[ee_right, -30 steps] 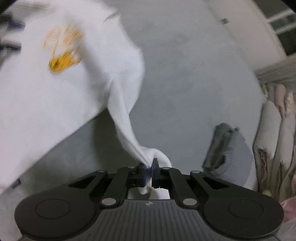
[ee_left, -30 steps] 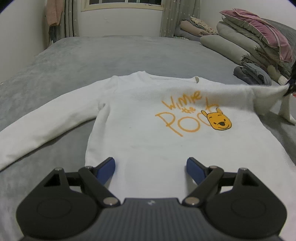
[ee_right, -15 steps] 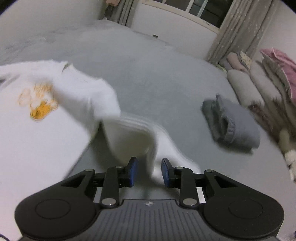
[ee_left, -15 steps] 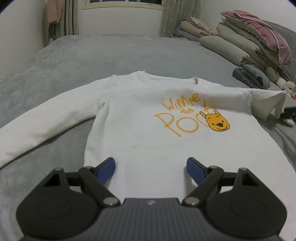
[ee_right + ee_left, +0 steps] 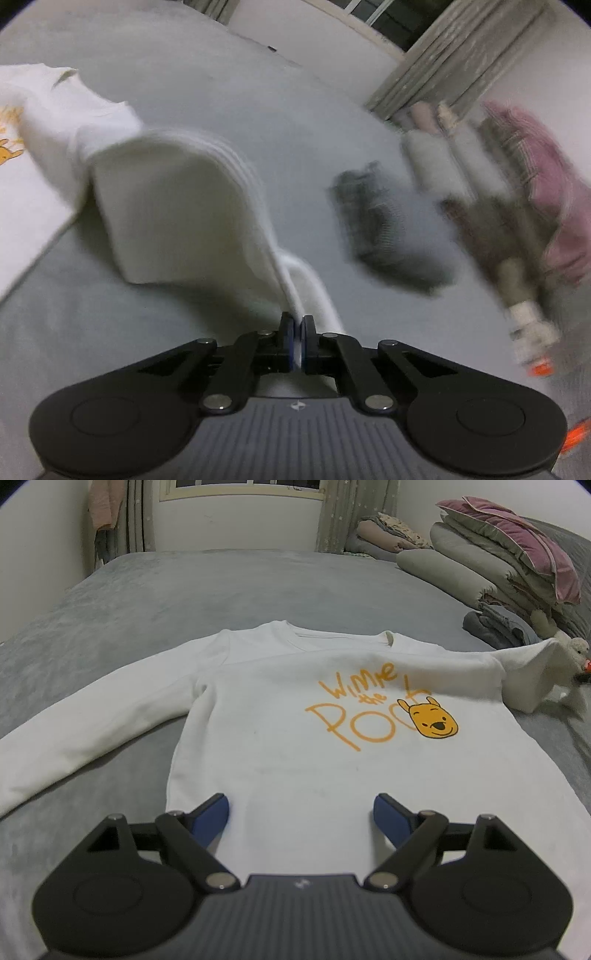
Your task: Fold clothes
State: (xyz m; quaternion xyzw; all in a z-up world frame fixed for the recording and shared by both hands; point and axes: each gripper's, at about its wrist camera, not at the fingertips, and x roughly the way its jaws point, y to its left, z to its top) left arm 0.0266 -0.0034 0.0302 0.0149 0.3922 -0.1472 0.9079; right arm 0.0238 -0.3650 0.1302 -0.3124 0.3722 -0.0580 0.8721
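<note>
One white sweatshirt (image 5: 332, 760) lies face up on the grey bed (image 5: 258, 587). The left gripper (image 5: 301, 814) hovers over its hem, jaws wide apart, holding nothing. The right gripper (image 5: 296, 332) has just been closing and now pinches the cuff of the sleeve (image 5: 184, 206), beside a folded grey garment (image 5: 384, 236).

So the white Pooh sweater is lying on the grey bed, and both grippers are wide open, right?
Not quite. Only the left gripper is wide open, over the white Pooh sweater on the grey bed. The right wrist view shows the right gripper shut on the sleeve, having just closed on it.
</note>
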